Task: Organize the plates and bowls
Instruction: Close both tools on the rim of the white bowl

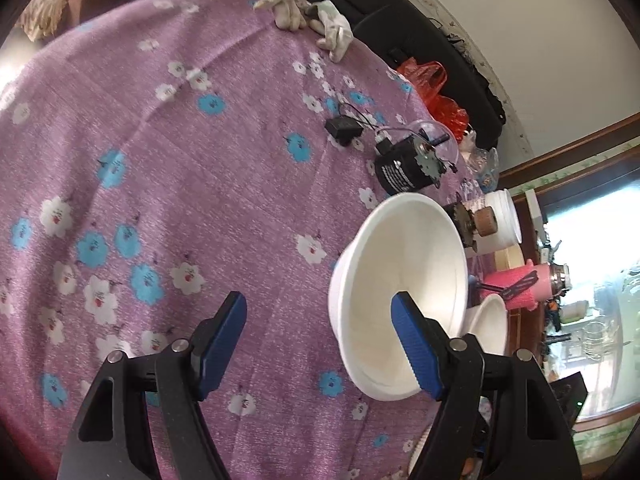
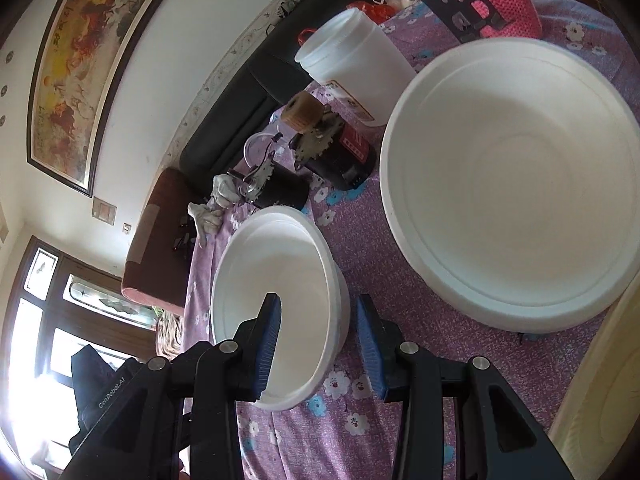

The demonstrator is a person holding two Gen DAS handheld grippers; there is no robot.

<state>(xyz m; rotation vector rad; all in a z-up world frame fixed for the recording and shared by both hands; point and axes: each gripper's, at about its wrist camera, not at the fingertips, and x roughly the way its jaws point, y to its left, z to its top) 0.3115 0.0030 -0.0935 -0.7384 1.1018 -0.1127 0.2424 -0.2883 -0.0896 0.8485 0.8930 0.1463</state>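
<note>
My left gripper [image 1: 320, 344] has its jaws spread wide and holds nothing; its right pad sits in front of the white foam bowl [image 1: 400, 292], so I cannot tell whether pad and bowl touch. In that left view the bowl's lower rim is hidden behind the pad, and a second white bowl [image 1: 490, 322] behind it is mostly covered.

My right gripper [image 2: 318, 340] has its jaws partly open astride the near wall of the small white foam bowl [image 2: 280, 304], one pad inside, one outside; the outer pad is clear of the wall, so the bowl is not clamped. The bowl rests on the worktop.

The worktop wears a purple cloth with white and blue flowers [image 1: 180, 168]. A dark sofa and pale wall lie beyond it.

Only the right view shows the large white foam bowl [image 2: 516, 184], cut off at the right edge, just beside the small one, and the framed painting [image 2: 88, 72] on the wall. Only the left view shows the crumpled white gloves [image 1: 304, 8] at the far edge. Both show the black motor [image 1: 404, 168] and the white plastic tub [image 2: 352, 64].
</note>
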